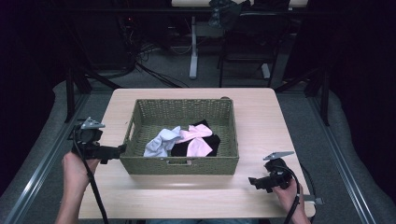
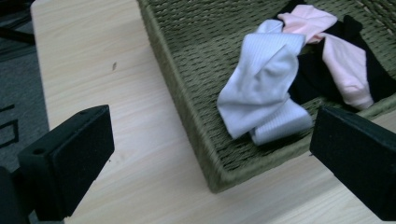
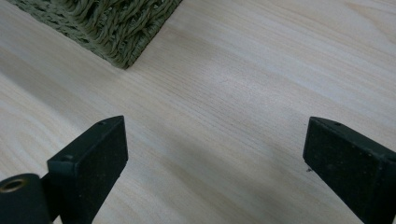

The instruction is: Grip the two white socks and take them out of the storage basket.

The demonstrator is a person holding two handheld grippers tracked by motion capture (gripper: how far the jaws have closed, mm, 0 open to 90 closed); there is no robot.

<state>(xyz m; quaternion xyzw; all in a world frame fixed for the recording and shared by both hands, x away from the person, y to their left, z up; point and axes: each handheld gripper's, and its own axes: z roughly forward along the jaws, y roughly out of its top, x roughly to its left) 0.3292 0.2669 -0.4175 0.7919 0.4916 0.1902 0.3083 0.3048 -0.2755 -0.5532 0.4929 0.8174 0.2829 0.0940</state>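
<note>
A green woven basket [image 1: 180, 163] stands in the middle of the light wooden table [image 1: 261, 112]. Inside it lie a white sock [image 1: 160, 141], a pink sock [image 1: 196, 140] and black cloth [image 1: 208, 142]. My left gripper [image 1: 122, 148] hovers at the basket's near-left corner, open and holding nothing; its view looks over the basket wall [image 2: 187, 107] at the white sock [image 2: 261, 84] and pink sock [image 2: 341, 56]. My right gripper [image 1: 251, 181] sits low over the table by the near-right corner of the basket [image 3: 116, 28], open with bare wood between its jaws.
Table legs, chairs and cables stand on the grey floor beyond the table's far edge. Dark frame rails run along both sides. Bare tabletop [image 1: 187, 193] stretches in front of the basket.
</note>
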